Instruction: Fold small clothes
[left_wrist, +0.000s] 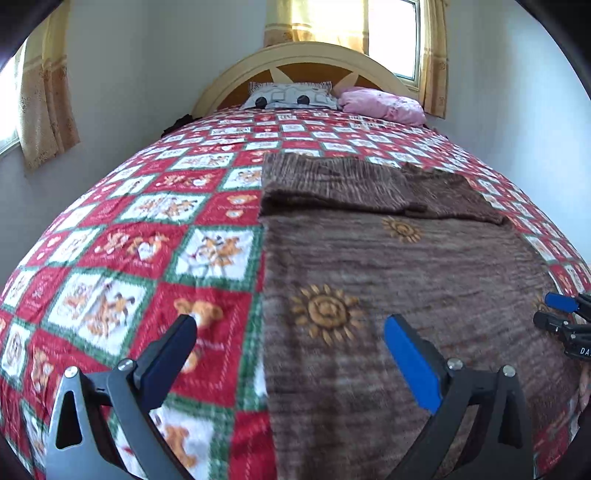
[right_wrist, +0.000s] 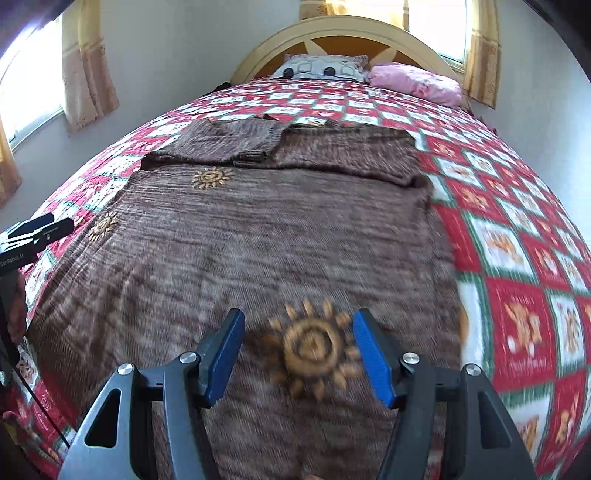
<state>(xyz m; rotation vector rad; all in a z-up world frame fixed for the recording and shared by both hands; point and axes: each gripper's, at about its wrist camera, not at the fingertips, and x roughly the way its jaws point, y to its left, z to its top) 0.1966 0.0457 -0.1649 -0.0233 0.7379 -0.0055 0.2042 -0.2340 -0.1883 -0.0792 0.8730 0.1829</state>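
A brown knitted sweater with orange sun motifs lies flat on the bed, both sleeves folded across its far end. My left gripper hovers open over the sweater's left edge, one finger above the quilt, the blue-padded one above the knit. My right gripper stands open above a sun motif near the sweater's near end, nothing between its pads. Each gripper shows at the other view's edge: the right gripper at the far right, the left gripper at the far left.
A red, green and white teddy-bear quilt covers the bed. A grey patterned pillow and a pink pillow lean against the arched headboard. Curtained windows flank the bed; walls stand close on both sides.
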